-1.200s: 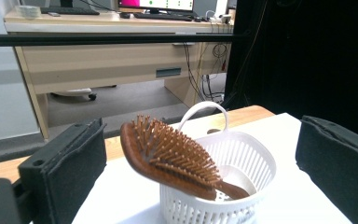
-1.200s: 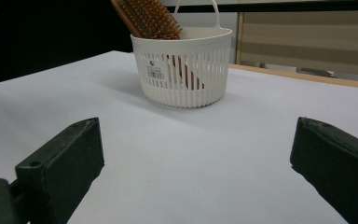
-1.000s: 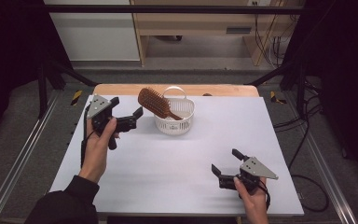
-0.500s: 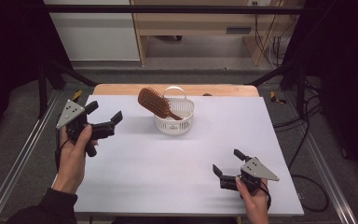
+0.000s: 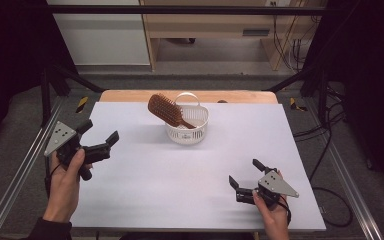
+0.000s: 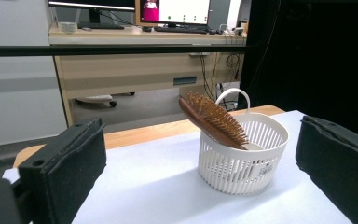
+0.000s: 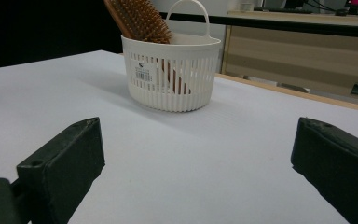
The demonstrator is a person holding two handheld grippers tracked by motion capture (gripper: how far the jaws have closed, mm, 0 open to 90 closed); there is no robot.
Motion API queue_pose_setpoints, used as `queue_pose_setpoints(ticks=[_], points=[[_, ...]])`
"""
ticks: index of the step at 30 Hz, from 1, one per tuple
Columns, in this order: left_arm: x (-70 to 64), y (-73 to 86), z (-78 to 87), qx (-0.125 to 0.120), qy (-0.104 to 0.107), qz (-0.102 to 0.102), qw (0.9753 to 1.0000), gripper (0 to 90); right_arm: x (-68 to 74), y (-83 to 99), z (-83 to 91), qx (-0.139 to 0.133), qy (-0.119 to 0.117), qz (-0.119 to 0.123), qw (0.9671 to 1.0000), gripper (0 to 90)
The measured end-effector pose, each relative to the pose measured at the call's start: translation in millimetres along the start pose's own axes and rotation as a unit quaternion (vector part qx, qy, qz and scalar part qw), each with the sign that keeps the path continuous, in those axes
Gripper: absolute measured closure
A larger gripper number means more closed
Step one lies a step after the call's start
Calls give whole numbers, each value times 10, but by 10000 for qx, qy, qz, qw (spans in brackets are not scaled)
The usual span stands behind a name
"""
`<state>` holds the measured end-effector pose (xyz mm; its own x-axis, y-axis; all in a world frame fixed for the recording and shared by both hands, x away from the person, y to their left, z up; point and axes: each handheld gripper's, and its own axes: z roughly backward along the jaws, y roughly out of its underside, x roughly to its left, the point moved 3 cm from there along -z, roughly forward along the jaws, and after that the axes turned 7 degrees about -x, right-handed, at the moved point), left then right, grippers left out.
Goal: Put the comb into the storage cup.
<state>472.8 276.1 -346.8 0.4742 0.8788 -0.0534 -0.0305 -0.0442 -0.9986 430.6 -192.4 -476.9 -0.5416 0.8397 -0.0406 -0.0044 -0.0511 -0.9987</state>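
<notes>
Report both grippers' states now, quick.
Left gripper: open, holding nothing, at the table's left edge.
Right gripper: open, holding nothing, near the front right of the table.

A white sheet [image 5: 145,185] is laid over the wooden table [image 5: 130,95]. Beyond it, a wooden desk [image 6: 135,70] is seen carrying monitors [image 6: 175,10], with cables [image 6: 214,65] hung beside it and grey floor [image 5: 220,80] below.

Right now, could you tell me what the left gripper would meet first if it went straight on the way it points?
Probably the white slotted plastic basket holding the brown wooden hairbrush; bare table lies between it and the left gripper.
</notes>
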Motion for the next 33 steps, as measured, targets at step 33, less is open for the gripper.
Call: queue_pose_setpoints(ticks=[33], points=[[402,604,575,-105,-347,7,9993,16,-41,-43,-9,147,-56,141,9998,30]])
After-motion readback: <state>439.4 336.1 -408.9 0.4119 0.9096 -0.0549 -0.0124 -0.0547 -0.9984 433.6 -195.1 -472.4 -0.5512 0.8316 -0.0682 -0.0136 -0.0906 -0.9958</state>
